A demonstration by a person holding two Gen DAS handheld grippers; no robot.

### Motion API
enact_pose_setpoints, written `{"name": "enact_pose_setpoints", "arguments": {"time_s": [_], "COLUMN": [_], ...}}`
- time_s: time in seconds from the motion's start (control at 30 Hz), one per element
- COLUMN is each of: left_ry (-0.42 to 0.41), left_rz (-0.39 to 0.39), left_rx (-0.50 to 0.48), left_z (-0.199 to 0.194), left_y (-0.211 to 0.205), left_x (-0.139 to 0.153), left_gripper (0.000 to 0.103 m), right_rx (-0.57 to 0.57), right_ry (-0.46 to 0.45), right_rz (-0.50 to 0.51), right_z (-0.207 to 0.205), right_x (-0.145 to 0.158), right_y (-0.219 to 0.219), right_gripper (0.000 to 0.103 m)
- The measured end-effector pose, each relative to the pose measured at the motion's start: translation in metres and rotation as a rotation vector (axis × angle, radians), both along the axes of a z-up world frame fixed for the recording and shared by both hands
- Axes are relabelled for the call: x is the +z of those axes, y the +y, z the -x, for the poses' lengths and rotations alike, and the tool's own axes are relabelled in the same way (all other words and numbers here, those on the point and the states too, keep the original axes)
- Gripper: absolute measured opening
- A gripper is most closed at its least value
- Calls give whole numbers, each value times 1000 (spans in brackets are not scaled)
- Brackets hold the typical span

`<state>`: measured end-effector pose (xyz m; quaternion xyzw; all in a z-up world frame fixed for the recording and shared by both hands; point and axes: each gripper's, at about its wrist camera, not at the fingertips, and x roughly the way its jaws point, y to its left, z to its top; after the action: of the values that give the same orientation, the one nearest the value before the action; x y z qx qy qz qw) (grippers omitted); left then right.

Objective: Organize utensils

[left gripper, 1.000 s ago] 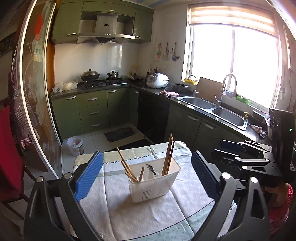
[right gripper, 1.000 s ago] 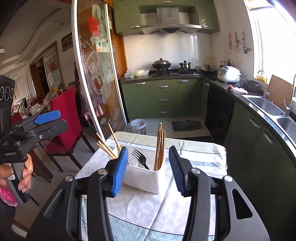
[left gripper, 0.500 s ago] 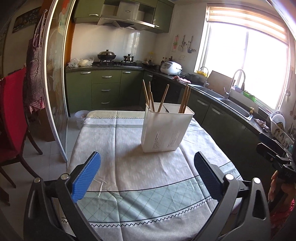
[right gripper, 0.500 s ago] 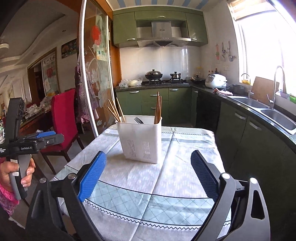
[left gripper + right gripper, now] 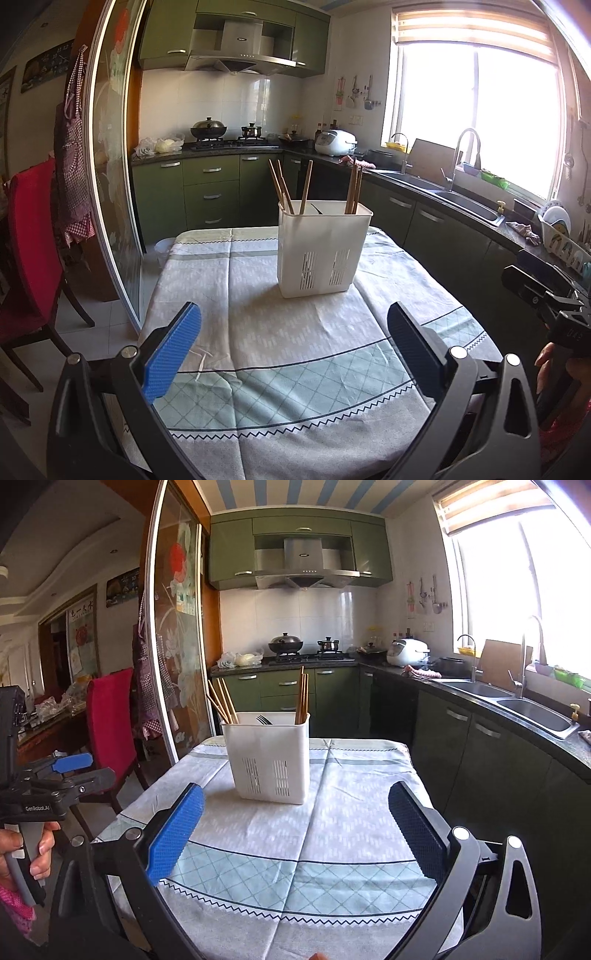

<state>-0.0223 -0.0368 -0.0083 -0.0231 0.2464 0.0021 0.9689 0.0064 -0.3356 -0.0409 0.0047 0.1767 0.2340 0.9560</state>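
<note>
A white slotted utensil holder (image 5: 323,251) stands upright on the clothed table (image 5: 258,332); it also shows in the right wrist view (image 5: 267,755). Wooden chopsticks (image 5: 280,188) lean in its left compartment, more chopsticks (image 5: 354,190) stand in its right one, and a dark fork (image 5: 264,720) sits in the middle. My left gripper (image 5: 293,349) is open and empty, low over the near table edge, well short of the holder. My right gripper (image 5: 295,830) is open and empty too, likewise back from the holder. The left gripper (image 5: 70,771) also shows from the side in the right wrist view.
A red chair (image 5: 109,716) and a glass sliding door (image 5: 110,166) stand left of the table. Green cabinets, a stove (image 5: 306,657) and a sink counter (image 5: 461,199) run behind and to the right. The right gripper's body (image 5: 546,291) shows at the right edge.
Both grippers have pulled back and down from above the holder to the near table edge. The right gripper's jaws have opened wide. The holder has not moved.
</note>
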Motion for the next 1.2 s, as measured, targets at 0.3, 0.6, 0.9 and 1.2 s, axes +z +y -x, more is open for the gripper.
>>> {"name": "enact_pose_setpoints", "arguments": {"time_s": [0.3,0.6,0.9,1.2], "left_ry": [17,13,1,-5], "left_rz": [-13,8,-12,-18], "left_rx": [34,55,79,72], "left_z": [-2,0,2,4], "left_y": [1,11,10,6], "left_x": [-9,-13,-12,-10], "left_gripper": [96,96,96,96], "right_rx": [-19,-17,-13,-7], "right_ry": [27,33,31,34], "right_rz": [27,45,48,49], "right_z": [-3,-6,-4,-4], "right_x": [-12,-14,-14,-16], "right_y": [14,24,28,29], "right_gripper": [98,98,98,98]}}
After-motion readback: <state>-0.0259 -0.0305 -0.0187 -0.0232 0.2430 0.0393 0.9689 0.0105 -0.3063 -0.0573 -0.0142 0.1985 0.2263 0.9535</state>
